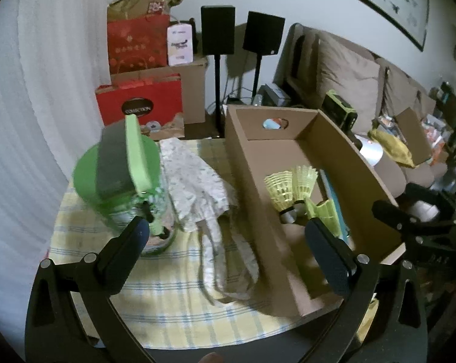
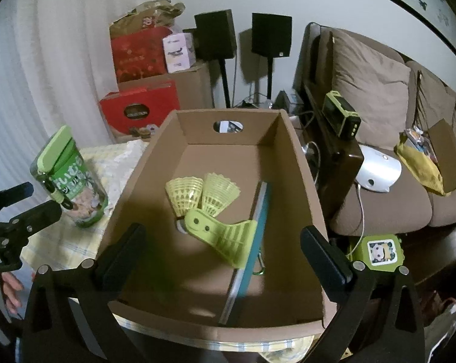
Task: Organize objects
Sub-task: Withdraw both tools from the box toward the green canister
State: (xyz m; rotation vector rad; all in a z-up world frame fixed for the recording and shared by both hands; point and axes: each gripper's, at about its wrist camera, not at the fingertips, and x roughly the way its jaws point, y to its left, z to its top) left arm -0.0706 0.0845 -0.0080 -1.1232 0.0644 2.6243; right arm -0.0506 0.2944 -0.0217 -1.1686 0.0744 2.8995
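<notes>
Cardboard box [image 2: 155, 163] already holds two yellow shuttlecocks [image 2: 203, 196], a green clip [image 2: 225, 236] and a teal flat item [image 2: 252, 239], so I'd say the white cloth [image 1: 203, 187] and green-lidded jar [image 1: 122, 187] on the checked tablecloth [image 1: 155, 299] go next. Your left gripper [image 1: 228, 248] hangs angled down, jaws wide and empty, so centre it over the jar first. Right gripper [image 2: 228, 257] sits over the box, also wide open, holding nothing.

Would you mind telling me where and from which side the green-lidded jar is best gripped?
I would grip the green-lidded jar across its clear round body, below the lid, coming from the near side. It stands upright on the tablecloth, its sides exposed; the lid's raised flap and dangling strap look awkward for the fingers.
</notes>
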